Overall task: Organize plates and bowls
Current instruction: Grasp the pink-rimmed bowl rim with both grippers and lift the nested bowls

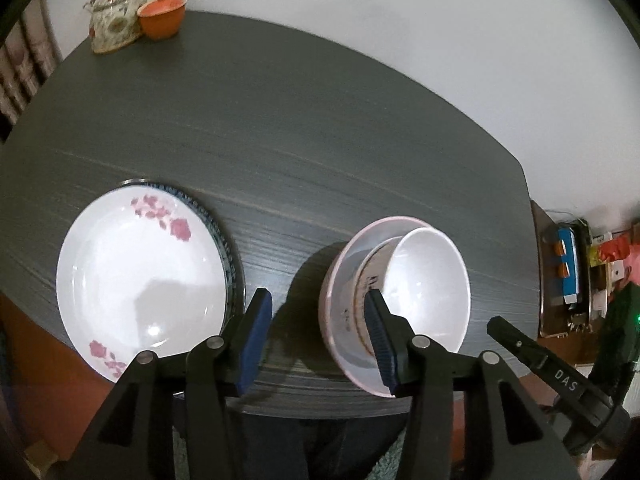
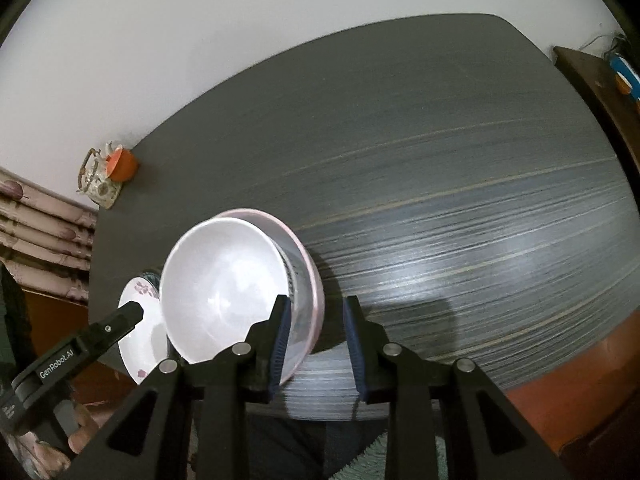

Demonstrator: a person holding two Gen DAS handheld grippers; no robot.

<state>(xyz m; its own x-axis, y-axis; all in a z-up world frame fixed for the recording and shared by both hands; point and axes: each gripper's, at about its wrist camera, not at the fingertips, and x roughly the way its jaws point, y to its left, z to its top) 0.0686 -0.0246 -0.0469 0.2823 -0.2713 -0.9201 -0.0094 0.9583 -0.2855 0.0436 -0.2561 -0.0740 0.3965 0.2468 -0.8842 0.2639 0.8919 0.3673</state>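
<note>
From where I sit, starting at about ten o'clock on the tabletop (image 1: 320,128), a teapot (image 1: 114,20) and an orange cup (image 1: 162,16) stand touching at the far corner, well apart from the work. At about eight o'clock in the left wrist view, the flowered plate (image 1: 140,276) lies on top of a blue-rimmed plate (image 1: 224,240), of which only an edge peeks out, so I judge the plates already stacked. My left claw (image 1: 316,324) hangs between that stack and the bowls with its jaws partly apart and nothing between them; its right pad sits in front of the bowl stack, and I cannot tell whether it touches. At about four o'clock the white bowl (image 1: 428,288) is nested in a patterned bowl (image 1: 370,280), which sits in the pink-rimmed bowl (image 1: 348,264), the white one looking slightly tilted. In the right wrist view my right claw (image 2: 316,340) is narrow and empty, its left pad in front of the pink rim and its right pad over bare tabletop. I would say the sorting is nearly finished: one pile of plates, one of bowls, both near the front edge. What may remain is settling the top bowl level and drawing both claws clear.
</note>
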